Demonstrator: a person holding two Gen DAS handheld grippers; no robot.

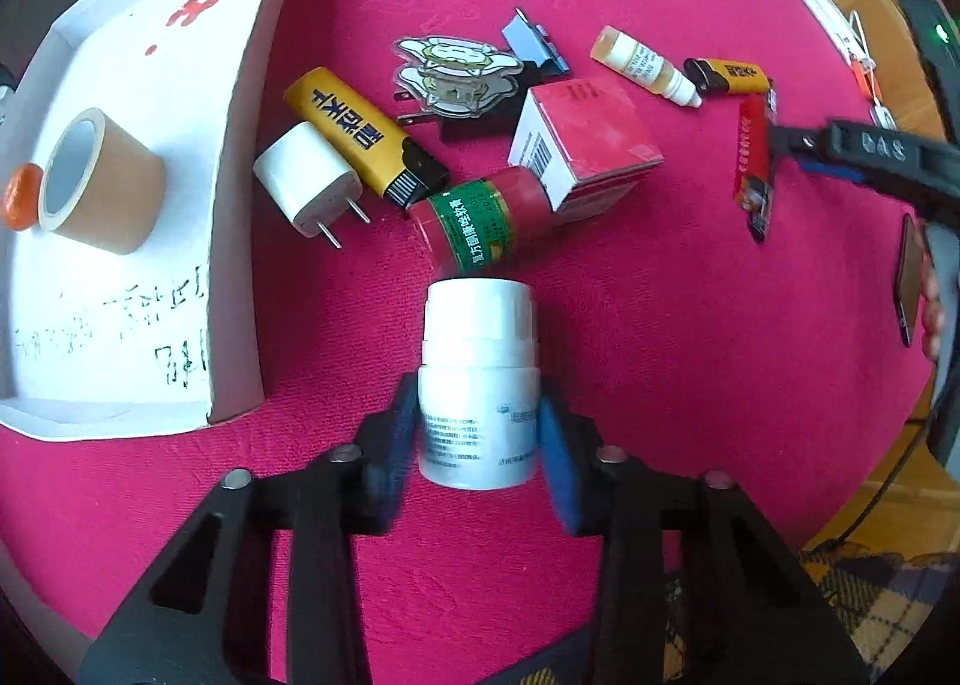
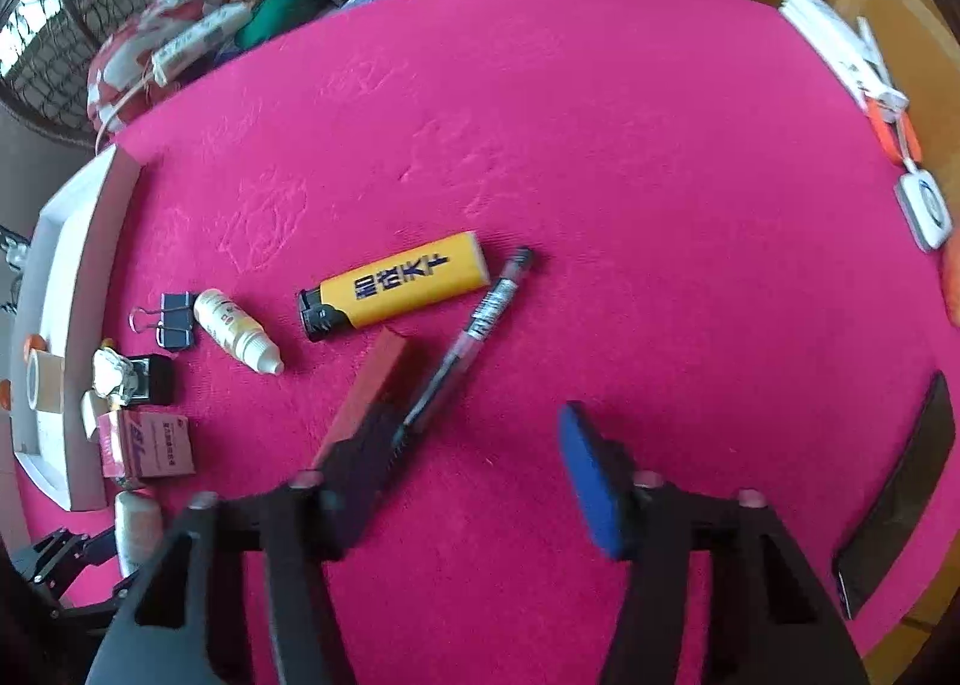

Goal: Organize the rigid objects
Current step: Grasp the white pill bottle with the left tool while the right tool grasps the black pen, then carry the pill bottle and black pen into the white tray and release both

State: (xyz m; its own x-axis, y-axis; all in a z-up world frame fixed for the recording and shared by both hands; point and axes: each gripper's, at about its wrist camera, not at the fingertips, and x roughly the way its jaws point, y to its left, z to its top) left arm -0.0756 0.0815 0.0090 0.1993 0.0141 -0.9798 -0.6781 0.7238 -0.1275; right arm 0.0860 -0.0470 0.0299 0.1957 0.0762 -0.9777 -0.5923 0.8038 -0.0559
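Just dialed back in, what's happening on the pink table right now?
A person is sorting small items with two hand-held grippers. The left hand-held gripper has its pads against a white pill bottle beside the white tray, which holds a tape roll. The right hand-held gripper is open over a red lighter and a pen.
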